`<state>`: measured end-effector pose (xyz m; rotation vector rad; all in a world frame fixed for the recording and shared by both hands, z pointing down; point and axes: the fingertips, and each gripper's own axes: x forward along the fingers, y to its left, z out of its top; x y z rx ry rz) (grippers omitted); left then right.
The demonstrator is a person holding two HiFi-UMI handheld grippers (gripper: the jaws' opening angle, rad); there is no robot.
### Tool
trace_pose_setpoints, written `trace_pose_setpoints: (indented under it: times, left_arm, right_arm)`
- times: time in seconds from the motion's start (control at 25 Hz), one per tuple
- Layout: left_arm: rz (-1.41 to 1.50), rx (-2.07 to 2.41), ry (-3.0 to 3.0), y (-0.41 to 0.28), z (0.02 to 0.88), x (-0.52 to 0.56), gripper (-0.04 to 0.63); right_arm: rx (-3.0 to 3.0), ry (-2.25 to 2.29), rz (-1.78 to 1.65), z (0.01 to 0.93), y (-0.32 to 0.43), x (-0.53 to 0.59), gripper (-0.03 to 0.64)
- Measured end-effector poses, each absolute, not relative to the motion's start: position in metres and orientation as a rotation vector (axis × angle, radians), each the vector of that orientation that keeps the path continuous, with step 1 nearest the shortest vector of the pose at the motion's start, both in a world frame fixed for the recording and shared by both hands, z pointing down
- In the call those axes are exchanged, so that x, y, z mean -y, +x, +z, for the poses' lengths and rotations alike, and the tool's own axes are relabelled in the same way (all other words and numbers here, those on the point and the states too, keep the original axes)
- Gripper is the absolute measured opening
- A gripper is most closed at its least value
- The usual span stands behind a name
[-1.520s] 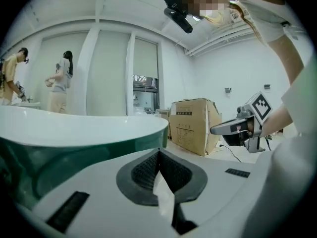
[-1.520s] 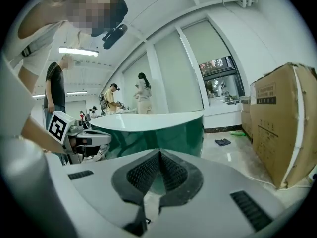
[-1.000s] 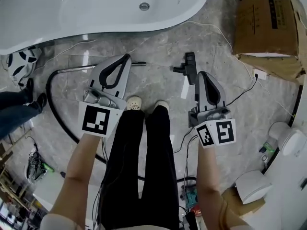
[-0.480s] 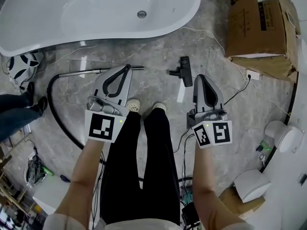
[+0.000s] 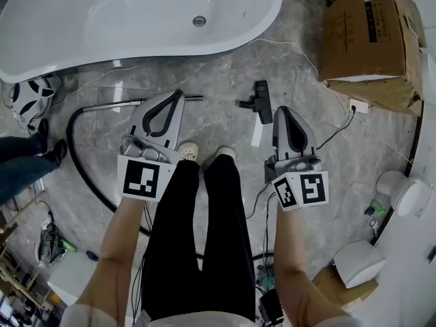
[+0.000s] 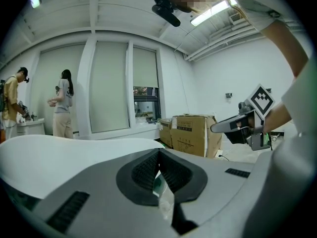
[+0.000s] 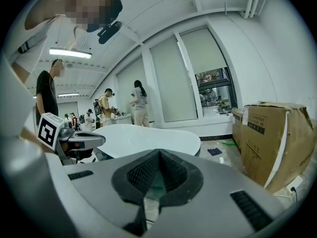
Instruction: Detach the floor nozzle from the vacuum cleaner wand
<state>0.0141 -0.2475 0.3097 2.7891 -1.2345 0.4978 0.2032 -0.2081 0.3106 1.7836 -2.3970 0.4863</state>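
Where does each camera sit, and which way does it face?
Head view: on the head, facing steeply down at floor nozzle and bathtub; arms, legs, left gripper, right gripper show.
Left gripper view: on that gripper, roughly level along shut jaws toward a cardboard box; right gripper shows.
Right gripper view: likewise, toward the bathtub; left gripper shows.
Shared: both gripper views show bathtub and cardboard box.

The head view looks steeply down from above the grey marble floor [image 5: 225, 73]. Each gripper view sits low, close behind its own jaws, facing almost level. All three share the white oval bathtub [image 5: 136, 19] and the brown cardboard box [image 5: 368, 33]. The left gripper view also catches the right gripper [image 6: 214, 128], and the right gripper view catches the left gripper [image 7: 101, 142].
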Motion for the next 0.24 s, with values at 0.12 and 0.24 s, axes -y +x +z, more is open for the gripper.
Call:
trace_pose_setpoints:
  times: [0.12,0.24]
  left_arm:
    - [0.497,1.234,2.788,0.0149,0.3096,0.2467,0.009]
    - [0.501,1.234,2.784,0.0160,0.3100,0.2460,0.009]
  right_arm:
    - [2.395,1.782,0.484,0.3110,0.2055,0.2067,0.014]
    - [2.392,1.783,0.484,0.3115,0.2093,0.2060,0.014]
